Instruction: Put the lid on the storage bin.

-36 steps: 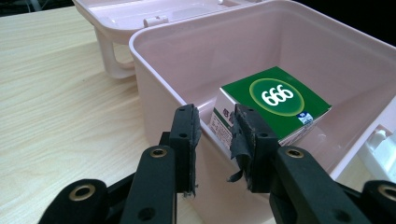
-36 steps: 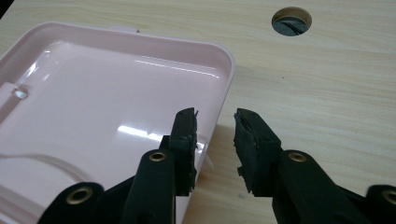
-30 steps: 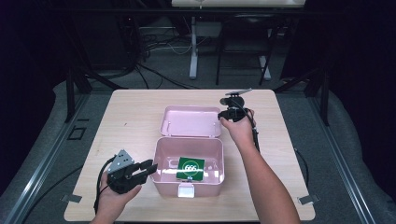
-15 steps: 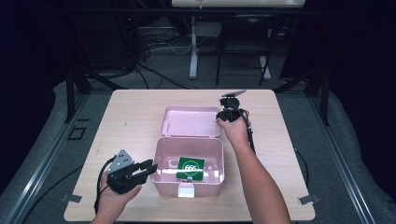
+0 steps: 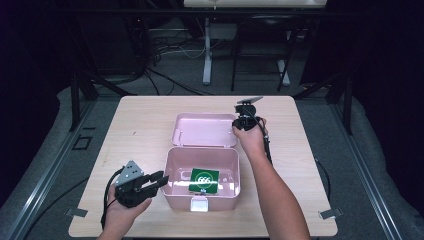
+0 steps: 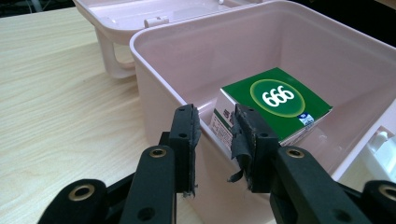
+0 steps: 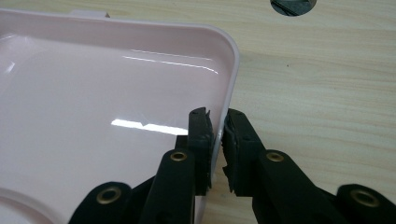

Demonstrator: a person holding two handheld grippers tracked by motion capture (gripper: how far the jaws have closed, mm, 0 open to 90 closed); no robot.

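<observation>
- High view: I see a wooden desk (image 5: pixel 140 130) in the middle of the frame with a pink box (image 5: pixel 202 199) on it. Its lid (image 5: pixel 205 130) lies flat and open behind it, toward the top of the frame. A green packet (image 5: pixel 204 180) marked 666 sits on the bottom of the box, a bit right of the middle.
- High view: my left tongs (image 5: pixel 157 180) are at the lower left, just beside the box's left wall. My right tongs (image 5: pixel 239 125) are at the lid's right edge, right of center. I can't tell from up here how wide either pair stands.
- Left gripper view: the left tongs (image 6: pixel 217 135) rise from the bottom of the frame. One pad is outside the box wall (image 6: pixel 159 70) and one is inside, with a gap between them. They are spread apart and not squeezing yet. I think they sit there to hold the box steady. The green packet (image 6: pixel 280 100) lies right of center, past the inside pad.
- Right gripper view: the right tongs (image 7: pixel 217 135) stand low in the middle, one pad on each side of the lid's rim (image 7: pixel 231 79). They look pressed on that rim, or very nearly; a thin gap shows on the right side. I think I hold the lid here so I can swing it shut over the box.
</observation>
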